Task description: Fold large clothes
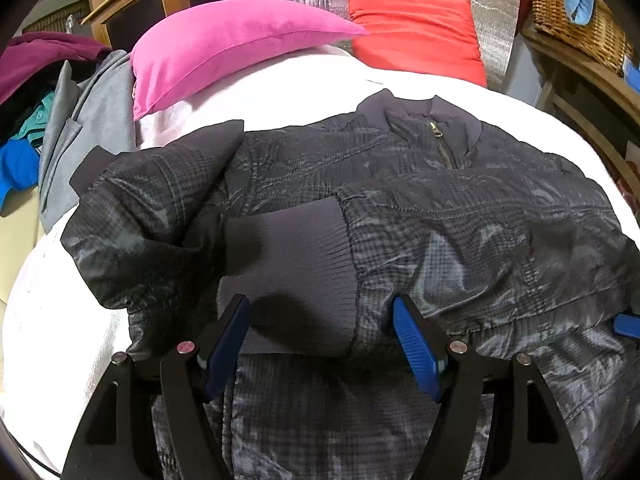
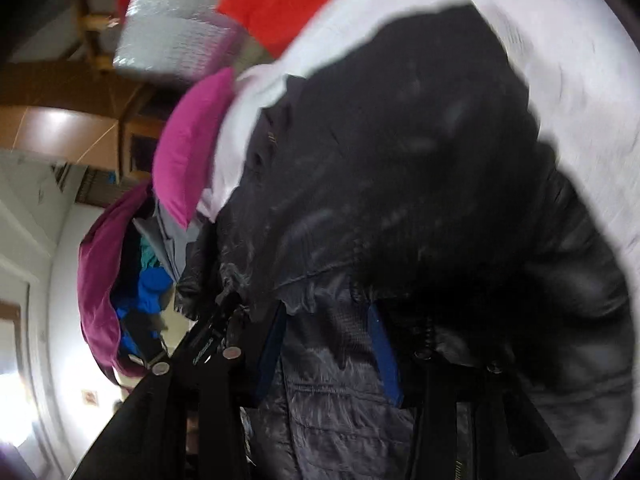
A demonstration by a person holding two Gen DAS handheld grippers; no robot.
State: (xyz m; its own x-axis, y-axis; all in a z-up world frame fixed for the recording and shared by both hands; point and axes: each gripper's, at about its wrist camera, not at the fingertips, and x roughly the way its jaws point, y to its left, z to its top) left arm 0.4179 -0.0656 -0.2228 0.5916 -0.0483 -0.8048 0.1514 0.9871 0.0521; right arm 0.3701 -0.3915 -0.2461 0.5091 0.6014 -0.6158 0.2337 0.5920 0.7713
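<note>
Now the dark grey checked padded jacket (image 1: 460,216) lies spread on the white bed sheet (image 1: 280,80), its zip collar toward the far side and one sleeve folded across the front, so that the ribbed grey knit cuff (image 1: 292,264) rests near the middle of the body.

The left tool (image 1: 320,332) hangs just above this cuff with its two blue pads (image 1: 416,344) standing wide apart; they press on nothing, so it is released. The cuff lies between and under the pads.

In the right wrist view the picture is blurred and turned on its side. The right tool (image 2: 328,344) has a thick fold of the jacket (image 2: 380,180) between its blue pads (image 2: 384,352). The fabric fills the gap and seems pinched there, so this tool is grasping the jacket near its lower edge, although the blur does not let me see the contact clearly.

Behind the jacket a bright pink cushion (image 1: 224,52) and a red cushion (image 1: 416,28) lean at the head of the bed. At the left side a pile of other clothes (image 1: 48,120) lies beside the bed, and a woven wicker basket (image 1: 576,16) stands on a wooden shelf at the far right.
</note>
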